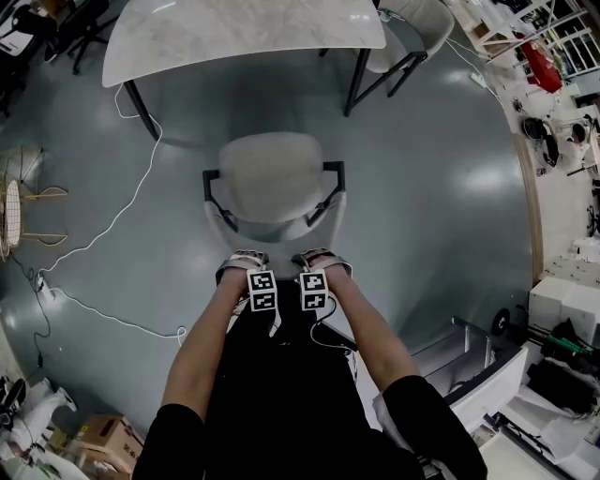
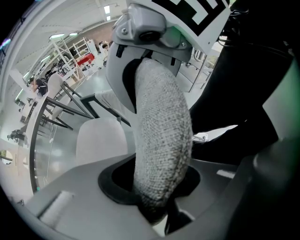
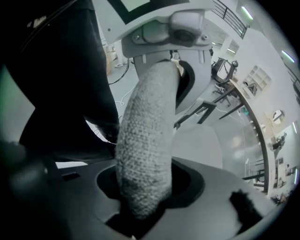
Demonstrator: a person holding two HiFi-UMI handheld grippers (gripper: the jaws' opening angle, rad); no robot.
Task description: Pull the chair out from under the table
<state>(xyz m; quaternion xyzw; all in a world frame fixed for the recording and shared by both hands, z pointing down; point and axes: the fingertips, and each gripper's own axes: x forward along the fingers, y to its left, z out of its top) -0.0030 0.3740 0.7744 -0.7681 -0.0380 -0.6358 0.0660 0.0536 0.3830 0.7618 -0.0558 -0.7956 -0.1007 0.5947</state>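
Note:
The chair [image 1: 272, 173], light grey with black arm frames, stands on the floor on the near side of the marble-topped table [image 1: 244, 33], its seat out from under the top. Both grippers sit side by side on the top edge of its backrest [image 1: 281, 230]. In the left gripper view the woven backrest edge [image 2: 161, 140] runs between the jaws of my left gripper [image 2: 157, 187], with dark gaps beside the fabric. My right gripper [image 3: 145, 187] straddles the same backrest edge [image 3: 147, 140], also with slack around it. In the head view they are the left gripper [image 1: 246, 262] and the right gripper [image 1: 323, 261].
A second chair [image 1: 412, 28] stands at the table's far right corner. A white cable [image 1: 122, 216] trails over the grey floor at the left, near a gold wire stool [image 1: 19, 211]. A white cart [image 1: 487, 375] is close at my right, a cardboard box [image 1: 103, 436] at my left.

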